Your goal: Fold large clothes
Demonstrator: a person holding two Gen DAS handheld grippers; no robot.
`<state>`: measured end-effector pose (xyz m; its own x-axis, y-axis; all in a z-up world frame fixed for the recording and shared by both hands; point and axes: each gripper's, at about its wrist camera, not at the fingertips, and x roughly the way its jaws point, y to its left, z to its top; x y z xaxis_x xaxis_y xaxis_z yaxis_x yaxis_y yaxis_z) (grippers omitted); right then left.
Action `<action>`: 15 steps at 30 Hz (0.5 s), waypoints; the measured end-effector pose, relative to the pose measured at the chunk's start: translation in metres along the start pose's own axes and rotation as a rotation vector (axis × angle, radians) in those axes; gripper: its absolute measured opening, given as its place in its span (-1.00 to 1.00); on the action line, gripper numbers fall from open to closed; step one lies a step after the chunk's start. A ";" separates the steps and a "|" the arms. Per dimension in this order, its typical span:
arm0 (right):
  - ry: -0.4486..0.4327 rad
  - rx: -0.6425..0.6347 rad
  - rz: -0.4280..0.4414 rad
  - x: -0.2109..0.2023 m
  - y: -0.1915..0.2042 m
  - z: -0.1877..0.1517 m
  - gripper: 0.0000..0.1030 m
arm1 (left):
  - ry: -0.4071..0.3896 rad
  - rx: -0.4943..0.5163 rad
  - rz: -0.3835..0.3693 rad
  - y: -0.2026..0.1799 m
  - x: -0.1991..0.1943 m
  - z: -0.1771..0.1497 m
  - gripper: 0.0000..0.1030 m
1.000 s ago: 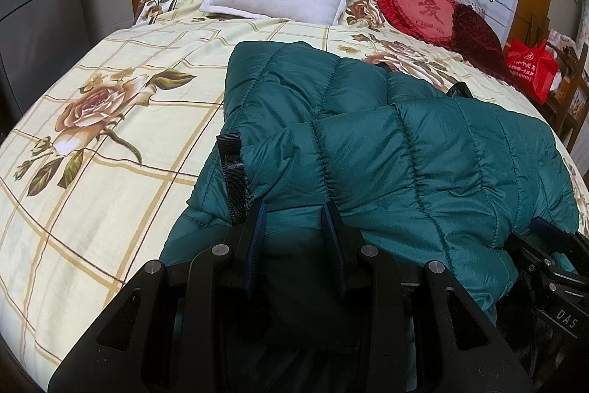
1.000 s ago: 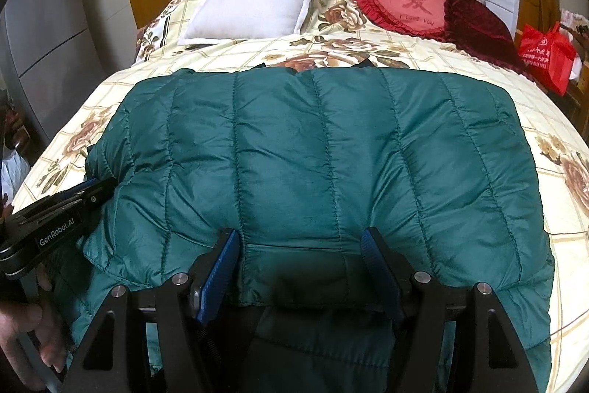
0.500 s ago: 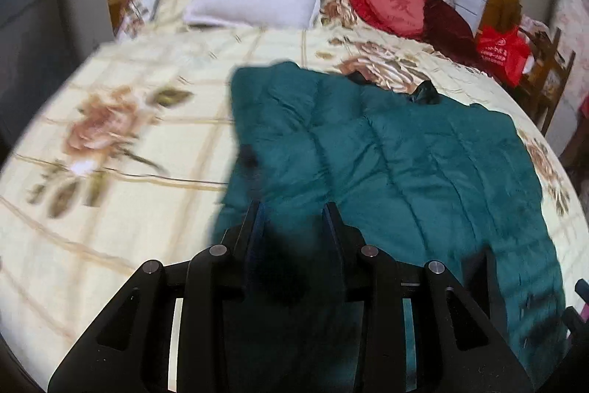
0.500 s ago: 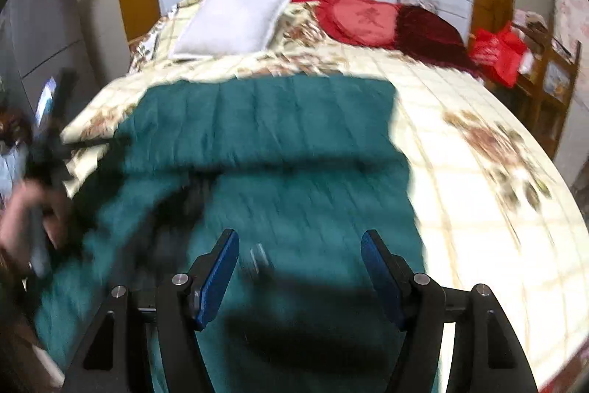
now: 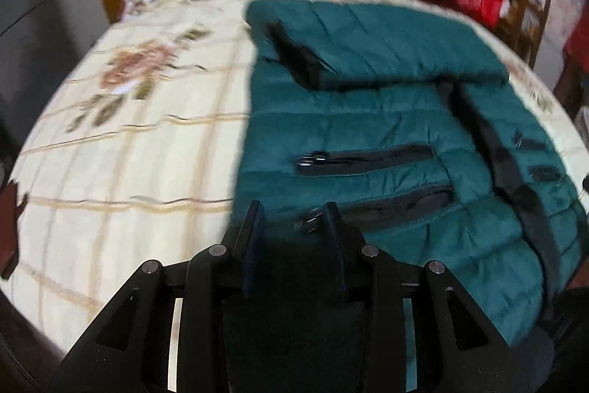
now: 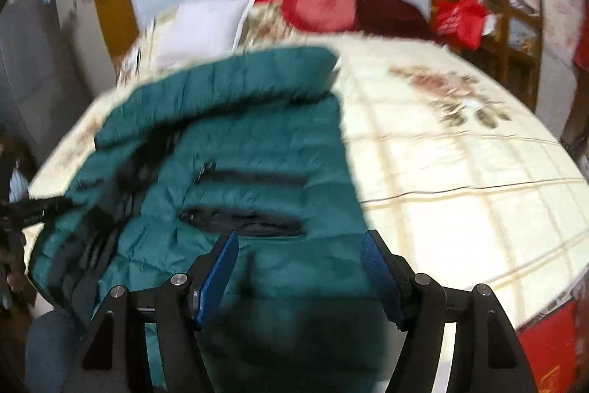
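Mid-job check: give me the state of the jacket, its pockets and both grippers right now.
Jacket: front side up on the bed, top end folded over.
Pocket zips: closed, as far as the blur shows.
Left gripper: shut on the jacket's near edge.
Right gripper: jaws wide, shut on bunched near edge.

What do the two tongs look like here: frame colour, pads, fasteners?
Both are black angular frames with triangular cutouts and round silver screw heads. The left tongs have dark, navy-looking pads on narrow fingers. The right tongs carry bright blue ribbed pads. No cables show. Motion blur hides any markings.
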<state>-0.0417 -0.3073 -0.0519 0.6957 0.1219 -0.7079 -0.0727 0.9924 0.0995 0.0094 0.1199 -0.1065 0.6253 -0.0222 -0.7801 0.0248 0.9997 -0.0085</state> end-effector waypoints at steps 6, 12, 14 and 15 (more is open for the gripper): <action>-0.006 0.078 0.104 -0.017 -0.036 -0.034 0.34 | -0.021 -0.044 0.001 0.042 -0.028 -0.046 -0.37; 0.098 0.068 0.193 0.000 -0.036 -0.051 0.35 | 0.006 -0.105 -0.019 0.064 -0.028 -0.085 -0.37; 0.094 0.069 0.239 0.002 -0.032 -0.051 0.35 | 0.004 -0.123 -0.032 0.064 -0.028 -0.087 -0.37; 0.090 0.073 0.243 0.003 -0.031 -0.052 0.35 | 0.007 -0.132 -0.039 0.065 -0.027 -0.087 -0.37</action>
<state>-0.0743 -0.3372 -0.0933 0.5975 0.3604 -0.7163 -0.1756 0.9304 0.3216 -0.0743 0.1867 -0.1403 0.6200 -0.0615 -0.7822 -0.0543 0.9912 -0.1209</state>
